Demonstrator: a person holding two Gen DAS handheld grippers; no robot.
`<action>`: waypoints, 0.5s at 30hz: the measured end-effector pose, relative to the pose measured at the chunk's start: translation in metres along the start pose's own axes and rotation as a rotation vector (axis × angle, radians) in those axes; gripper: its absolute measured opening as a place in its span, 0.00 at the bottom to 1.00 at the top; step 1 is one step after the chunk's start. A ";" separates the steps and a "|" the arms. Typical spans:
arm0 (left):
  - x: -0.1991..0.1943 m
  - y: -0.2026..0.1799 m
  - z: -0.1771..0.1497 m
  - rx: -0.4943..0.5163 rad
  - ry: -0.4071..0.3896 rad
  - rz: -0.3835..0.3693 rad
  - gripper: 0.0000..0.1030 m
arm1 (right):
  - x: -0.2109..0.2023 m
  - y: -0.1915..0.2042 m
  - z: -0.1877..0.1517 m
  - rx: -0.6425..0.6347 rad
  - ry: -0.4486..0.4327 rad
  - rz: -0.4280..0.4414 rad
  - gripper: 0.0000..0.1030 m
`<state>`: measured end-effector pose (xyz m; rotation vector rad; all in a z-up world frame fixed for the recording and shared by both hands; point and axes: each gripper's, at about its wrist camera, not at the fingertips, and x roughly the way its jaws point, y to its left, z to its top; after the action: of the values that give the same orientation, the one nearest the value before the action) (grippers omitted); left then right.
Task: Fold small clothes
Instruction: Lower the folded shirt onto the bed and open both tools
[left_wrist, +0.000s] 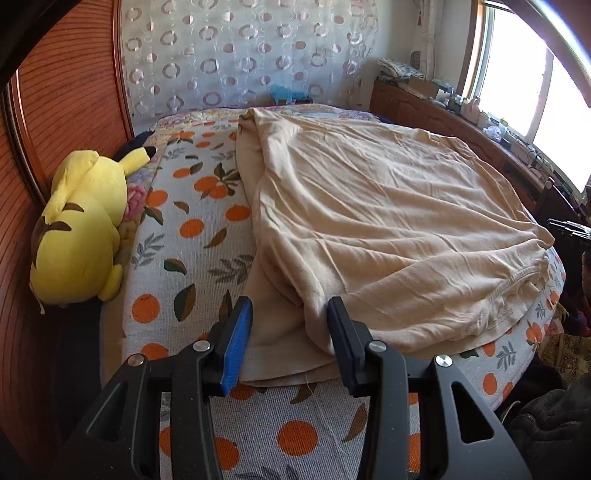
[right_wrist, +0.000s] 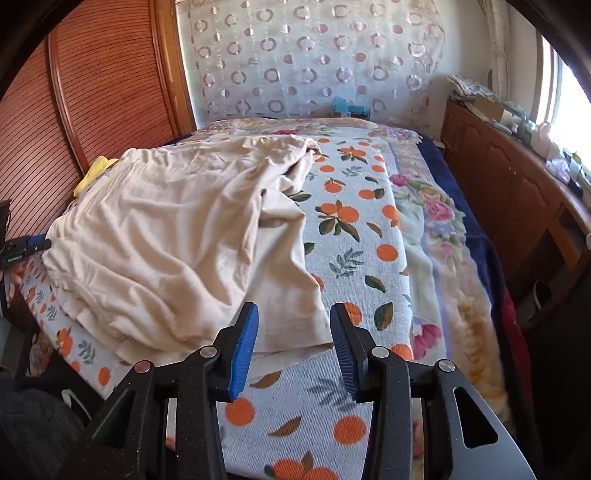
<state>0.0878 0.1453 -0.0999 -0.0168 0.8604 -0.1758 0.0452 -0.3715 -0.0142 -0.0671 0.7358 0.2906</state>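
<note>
A crumpled beige garment (left_wrist: 369, 221) lies spread on the orange-print blanket (left_wrist: 192, 229), folded over on itself. My left gripper (left_wrist: 290, 306) is open just above the garment's near left corner, and the hem lies loose between its blue pads without being pinched. In the right wrist view the same garment (right_wrist: 166, 229) covers the left part of the blanket (right_wrist: 354, 229). My right gripper (right_wrist: 294, 310) is open over the near right corner, whose hem also lies free between the jaws. The other gripper shows only as a dark sliver at each view's edge.
A yellow plush toy (left_wrist: 81, 229) lies against the ribbed wooden headboard (left_wrist: 66, 92). A floral quilt (right_wrist: 436, 221) and a dark blue cover lie to the right of the blanket. A wooden cabinet (right_wrist: 517, 192) with clutter on top stands under the window.
</note>
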 end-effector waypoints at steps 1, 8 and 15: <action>0.001 0.000 -0.001 -0.003 -0.002 -0.001 0.45 | 0.007 -0.001 0.001 0.008 0.006 0.001 0.41; 0.005 -0.001 -0.001 -0.003 0.002 -0.006 0.73 | 0.037 -0.006 0.009 0.034 0.008 -0.011 0.40; 0.006 -0.001 -0.002 0.002 -0.011 0.010 0.73 | 0.027 -0.002 -0.006 -0.030 0.032 0.002 0.02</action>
<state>0.0903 0.1430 -0.1055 -0.0119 0.8497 -0.1665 0.0610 -0.3678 -0.0373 -0.0996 0.7632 0.3033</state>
